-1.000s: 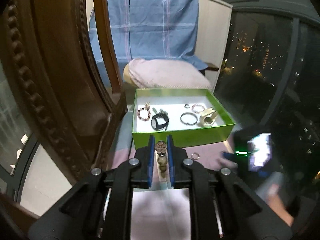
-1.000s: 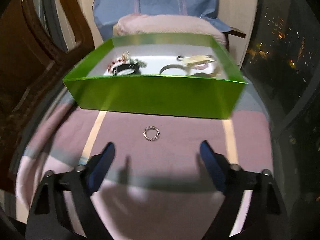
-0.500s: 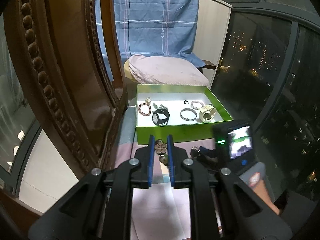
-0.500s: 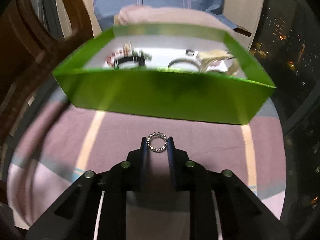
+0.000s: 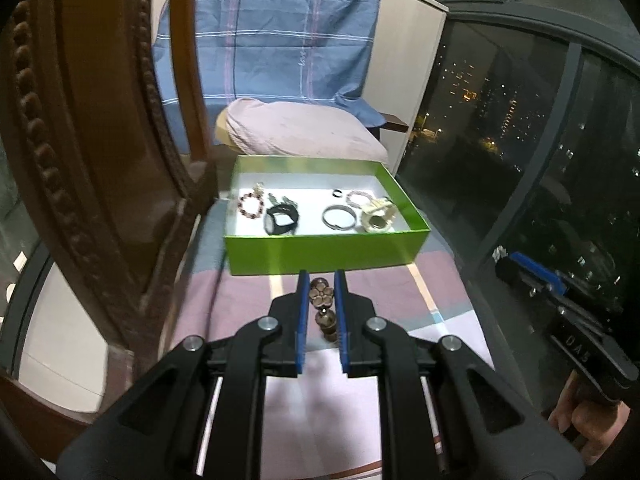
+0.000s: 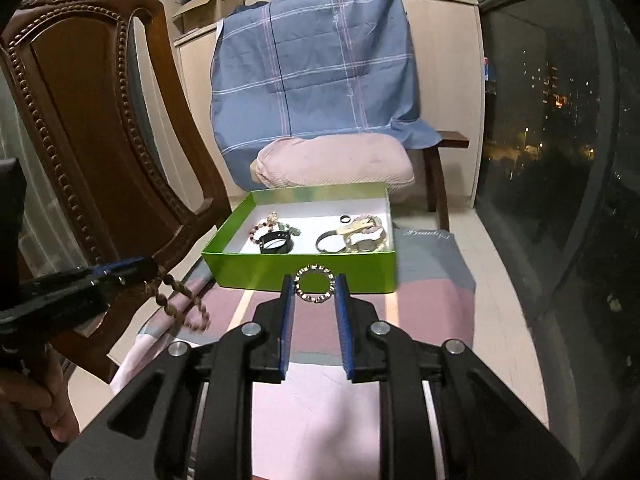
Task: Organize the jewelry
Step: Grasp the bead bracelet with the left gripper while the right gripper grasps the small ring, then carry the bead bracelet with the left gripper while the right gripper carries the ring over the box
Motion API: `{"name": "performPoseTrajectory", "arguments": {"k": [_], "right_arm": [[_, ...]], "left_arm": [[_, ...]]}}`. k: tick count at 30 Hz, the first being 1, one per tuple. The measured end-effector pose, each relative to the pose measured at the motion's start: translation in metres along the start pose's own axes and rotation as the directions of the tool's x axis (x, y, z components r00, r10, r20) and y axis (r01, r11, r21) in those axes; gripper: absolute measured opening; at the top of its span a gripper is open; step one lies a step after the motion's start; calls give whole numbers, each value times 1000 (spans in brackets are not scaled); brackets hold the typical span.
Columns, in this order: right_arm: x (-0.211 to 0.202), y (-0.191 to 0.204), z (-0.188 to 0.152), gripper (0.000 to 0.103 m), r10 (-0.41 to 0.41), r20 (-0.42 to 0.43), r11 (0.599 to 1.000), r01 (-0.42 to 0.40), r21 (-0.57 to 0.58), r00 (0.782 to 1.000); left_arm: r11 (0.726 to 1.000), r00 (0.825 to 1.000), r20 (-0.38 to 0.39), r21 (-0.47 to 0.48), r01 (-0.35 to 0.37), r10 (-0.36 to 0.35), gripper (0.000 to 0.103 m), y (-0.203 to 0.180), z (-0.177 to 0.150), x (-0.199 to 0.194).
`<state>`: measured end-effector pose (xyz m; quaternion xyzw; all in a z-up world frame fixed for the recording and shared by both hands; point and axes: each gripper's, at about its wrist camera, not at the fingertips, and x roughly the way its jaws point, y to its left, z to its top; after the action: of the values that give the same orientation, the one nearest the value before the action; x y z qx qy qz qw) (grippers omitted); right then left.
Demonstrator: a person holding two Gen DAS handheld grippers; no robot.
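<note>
My left gripper (image 5: 322, 280) is shut on a brown bead bracelet with a flower charm (image 5: 321, 295), held above the pink cloth in front of the green box (image 5: 324, 252). In the right wrist view the bracelet (image 6: 176, 296) dangles from the left gripper at the left. My right gripper (image 6: 314, 280) is shut on a small silver beaded ring (image 6: 313, 301), lifted in front of the green box (image 6: 304, 276). The box holds several pieces: a black watch (image 5: 281, 220), a bead bracelet (image 5: 251, 205), a bangle (image 5: 339, 217) and a cream piece (image 5: 378, 218).
A carved wooden chair (image 6: 100, 152) stands at the left, close to the box. A pink cushion (image 6: 336, 164) and blue checked cloth (image 6: 316, 80) are behind the box. A dark window (image 6: 560, 160) runs along the right. The pink cloth (image 6: 424, 312) covers the surface.
My right gripper closed on the silver ring lying on the cloth and lifted it up and back from the box. My left gripper rose slightly, still holding the brown bracelet.
</note>
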<state>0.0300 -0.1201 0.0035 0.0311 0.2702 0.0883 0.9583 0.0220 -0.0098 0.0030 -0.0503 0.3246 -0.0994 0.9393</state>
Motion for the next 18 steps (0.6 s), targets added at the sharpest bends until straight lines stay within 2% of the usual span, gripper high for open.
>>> {"name": "performPoseTrajectory", "arguments": {"k": [11, 18], "right_arm": [[-30, -13, -2, 20, 9, -26, 1000, -8, 10, 1000], [-32, -14, -3, 20, 1, -30, 1000, 0, 17, 1000]], "left_arm": [[999, 1000, -9, 36, -12, 12, 12, -20, -6, 8], [999, 1000, -27, 47, -5, 7, 12, -24, -7, 12]]}}
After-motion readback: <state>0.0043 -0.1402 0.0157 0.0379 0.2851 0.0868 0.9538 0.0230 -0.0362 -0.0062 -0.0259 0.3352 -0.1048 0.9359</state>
